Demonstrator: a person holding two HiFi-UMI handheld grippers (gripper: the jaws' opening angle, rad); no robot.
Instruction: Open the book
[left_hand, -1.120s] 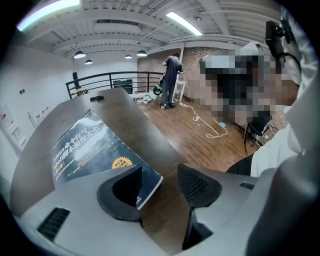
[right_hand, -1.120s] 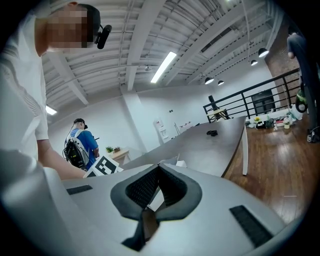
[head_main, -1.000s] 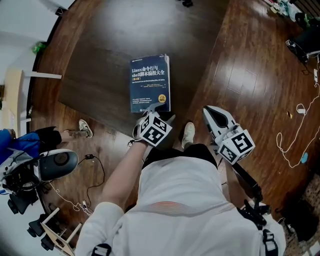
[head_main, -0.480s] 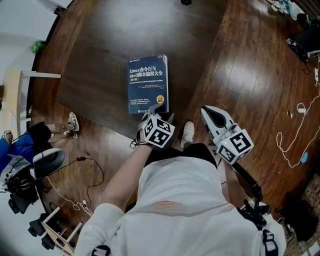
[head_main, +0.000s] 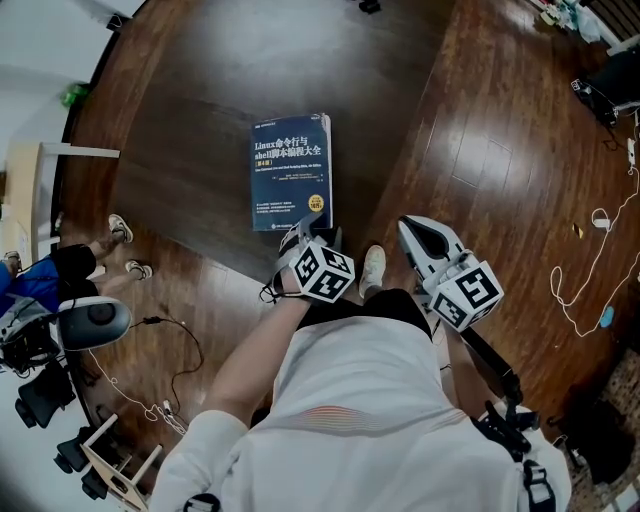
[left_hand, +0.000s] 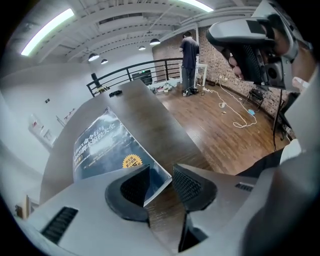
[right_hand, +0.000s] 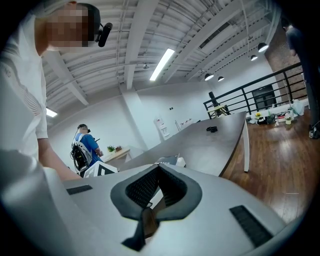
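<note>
A dark blue book (head_main: 291, 170) lies closed, cover up, near the front edge of the dark wooden table (head_main: 220, 80). My left gripper (head_main: 304, 232) points steeply down at the book's near right corner. In the left gripper view the book (left_hand: 105, 145) has that corner between the jaws of the left gripper (left_hand: 161, 172). The jaws have just been closing, and a gap still shows beside the right pad (left_hand: 186, 184). My right gripper (head_main: 412, 228) hangs off the table's edge to the right, shut and holding nothing. From the right gripper (right_hand: 159, 169) the book (right_hand: 167, 160) shows far off.
The person's white shoe (head_main: 373, 268) stands on the floor between the grippers. Another person sits at the left, feet (head_main: 120, 232) near the table's corner, by equipment (head_main: 90, 322) and cables (head_main: 170, 370). More cables (head_main: 585, 270) lie on the floor at the right.
The left gripper has tipped further down over the book's near right corner and its jaws have narrowed. The seated person's feet have shifted left. The right gripper has kept still.
</note>
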